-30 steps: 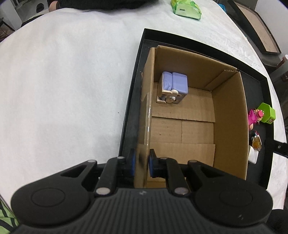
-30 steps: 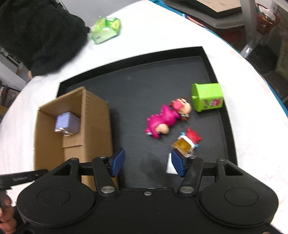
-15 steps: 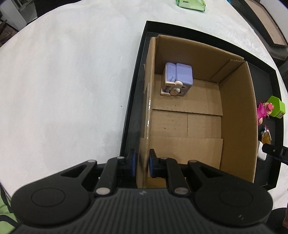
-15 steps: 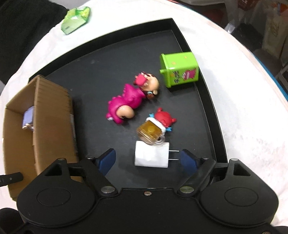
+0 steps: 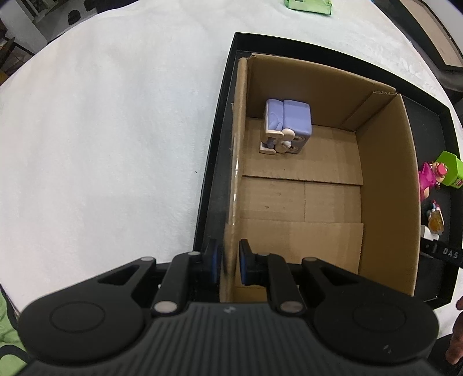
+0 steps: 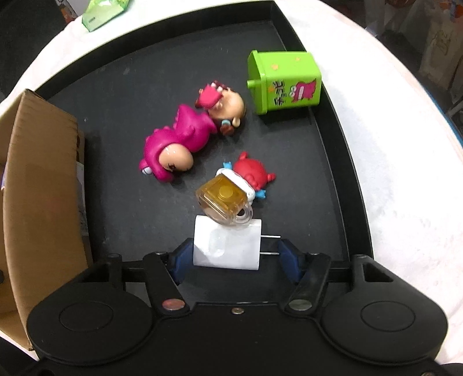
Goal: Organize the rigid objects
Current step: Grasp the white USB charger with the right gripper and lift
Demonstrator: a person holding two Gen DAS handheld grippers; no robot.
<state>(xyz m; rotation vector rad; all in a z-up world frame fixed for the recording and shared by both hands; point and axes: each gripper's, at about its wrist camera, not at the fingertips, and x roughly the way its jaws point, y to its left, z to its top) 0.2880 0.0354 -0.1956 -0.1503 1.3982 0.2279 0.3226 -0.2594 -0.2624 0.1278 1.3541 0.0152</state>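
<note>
My left gripper (image 5: 228,260) is shut on the near left wall of an open cardboard box (image 5: 385,179) that stands in a black tray (image 5: 215,150). A lilac toy block (image 5: 288,127) lies inside the box at the far left. My right gripper (image 6: 234,256) is open low over the tray (image 6: 332,185), its fingers on either side of a white plug adapter (image 6: 227,245). A yellow and red mug toy (image 6: 231,191) rests against the adapter. A pink dinosaur figure (image 6: 179,138) and a green toy bin (image 6: 285,82) lie beyond.
The tray sits on a white cloth-covered table (image 5: 101,130). A green packet (image 6: 101,11) lies on the cloth past the tray. The box side (image 6: 43,185) stands left of the right gripper. Dark framed boards (image 5: 428,31) are at the far right.
My right gripper has moved forward and down to the white plug adapter, which now sits between its opened fingers. My left gripper has stayed shut on the box wall.
</note>
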